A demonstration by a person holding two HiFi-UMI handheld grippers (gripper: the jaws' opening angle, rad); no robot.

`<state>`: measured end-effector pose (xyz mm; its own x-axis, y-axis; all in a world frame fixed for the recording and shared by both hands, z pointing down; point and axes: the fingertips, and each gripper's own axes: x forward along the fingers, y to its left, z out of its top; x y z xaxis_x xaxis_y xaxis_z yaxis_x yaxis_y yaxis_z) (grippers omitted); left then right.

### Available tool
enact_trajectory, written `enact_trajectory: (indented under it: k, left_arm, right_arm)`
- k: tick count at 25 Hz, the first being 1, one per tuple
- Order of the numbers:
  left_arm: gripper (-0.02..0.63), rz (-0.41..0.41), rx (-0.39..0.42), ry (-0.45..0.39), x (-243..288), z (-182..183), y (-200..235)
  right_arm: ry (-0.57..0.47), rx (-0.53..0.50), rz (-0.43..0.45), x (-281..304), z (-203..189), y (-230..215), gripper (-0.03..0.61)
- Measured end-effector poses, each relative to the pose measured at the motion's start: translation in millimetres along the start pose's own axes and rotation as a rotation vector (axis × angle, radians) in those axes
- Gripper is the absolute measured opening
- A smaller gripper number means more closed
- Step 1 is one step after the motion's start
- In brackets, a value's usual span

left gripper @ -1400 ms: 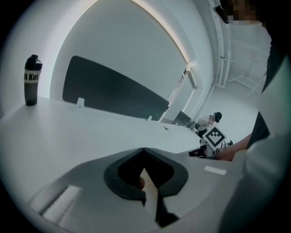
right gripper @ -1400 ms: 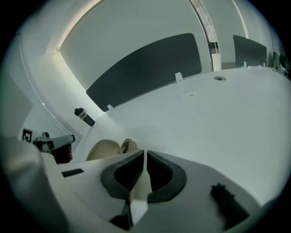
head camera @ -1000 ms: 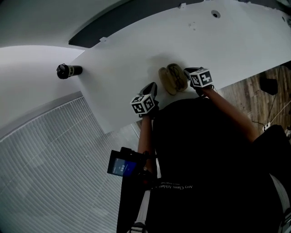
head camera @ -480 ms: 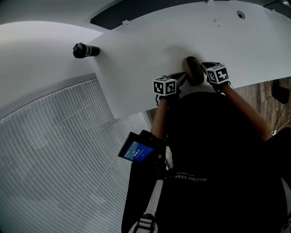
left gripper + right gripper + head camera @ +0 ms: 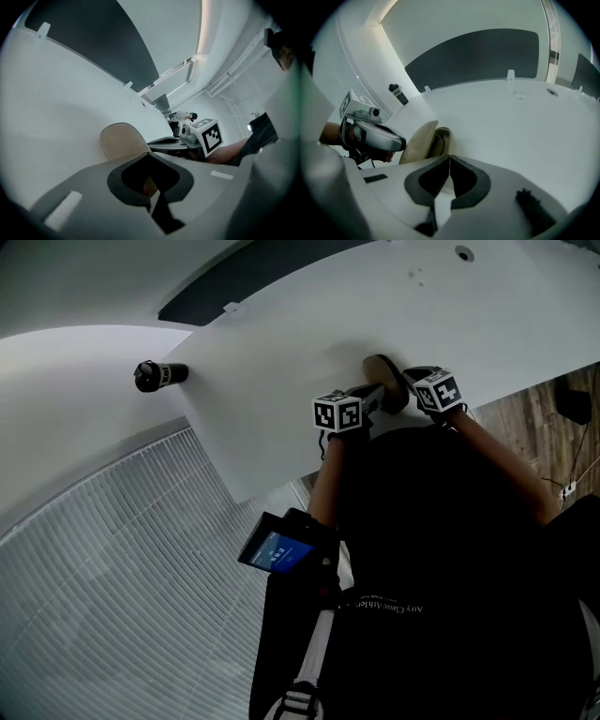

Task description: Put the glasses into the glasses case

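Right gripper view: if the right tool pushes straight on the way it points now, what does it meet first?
Probably the glasses case, lying just ahead and a little left of the shut right tool. Depth is unclear: the tool may only clip its edge and run onto the white table.

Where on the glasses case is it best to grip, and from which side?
Probably the rounded free edge of the raised lid, from above. It tilts up, clear of the base holding the glasses, so two jaws should fit over it.
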<state>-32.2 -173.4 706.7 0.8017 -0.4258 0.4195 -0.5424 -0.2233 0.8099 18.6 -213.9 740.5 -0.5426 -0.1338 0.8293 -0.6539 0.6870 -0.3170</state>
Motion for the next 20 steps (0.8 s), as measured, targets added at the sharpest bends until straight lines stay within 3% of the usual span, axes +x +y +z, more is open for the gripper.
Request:
enact_trajectory:
  k: [6,9,15,20]
  left_arm:
    - [0.008,0.041,-0.007,0.038,24.9,-1.7,1.5]
    - [0.008,0.07,0.044,0.06,31.9,-2.5,-1.4]
    - [0.006,0.117,0.045,0.04,33.6,-2.4,1.3]
    - [0.008,0.218,0.152,0.073,36.0,-2.0,-0.7]
  right_arm:
    - [-0.033,0.066,-0.03,-23.1,-18.7,-24.3,0.011]
    - [-0.039,0.098,-0.054,-33.1,-32.1,-32.8,0.011]
    - [-0.075,0.155,-0.057,-44.2,-43.4,-41.5,0.011]
    - [-0.169,0.204,-0.013,-64.8,-34.5,-38.5,0.011]
